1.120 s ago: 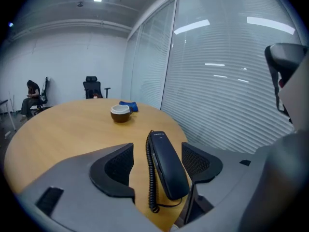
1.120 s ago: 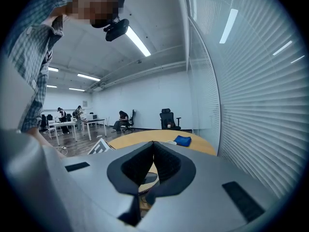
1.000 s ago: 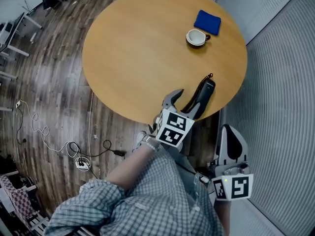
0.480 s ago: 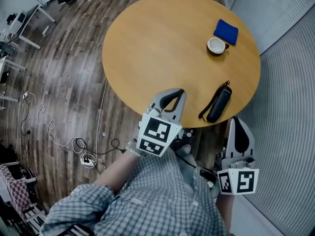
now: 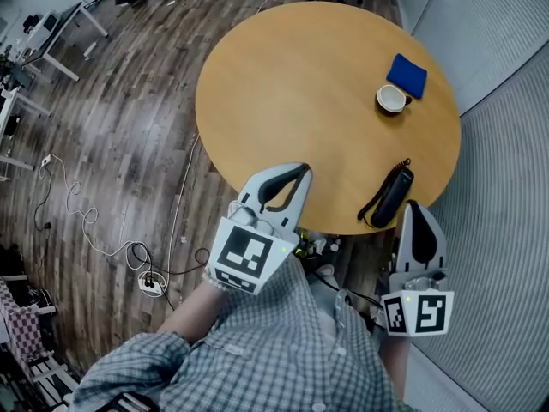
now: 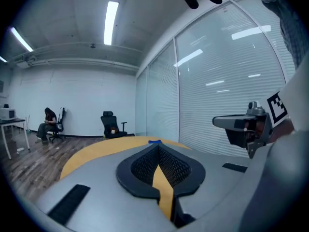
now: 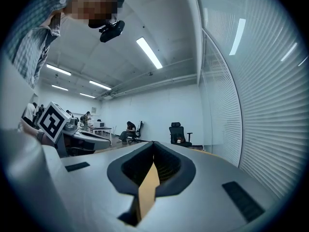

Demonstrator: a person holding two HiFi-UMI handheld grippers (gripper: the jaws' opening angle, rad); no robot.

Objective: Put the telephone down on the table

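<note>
The black telephone handset (image 5: pixel 392 194) with its coiled cord lies flat on the round wooden table (image 5: pixel 292 75), close to the near right edge. My left gripper (image 5: pixel 300 172) hovers over the table's near edge, well to the left of the telephone and apart from it. Its jaws are shut with nothing between them, as the left gripper view (image 6: pixel 158 146) also shows. My right gripper (image 5: pixel 413 206) hangs just off the table edge, beside the handset's near end, shut and empty (image 7: pixel 153 144).
A white cup (image 5: pixel 392 99) and a blue cloth (image 5: pixel 406 75) sit at the table's far right. Cables and a power strip (image 5: pixel 146 280) lie on the wooden floor at the left. A glass wall with blinds (image 5: pixel 506 144) runs along the right.
My left gripper let go of the telephone, shut its jaws and drew back to the left. The handset now lies alone on the table. The right gripper stayed put.
</note>
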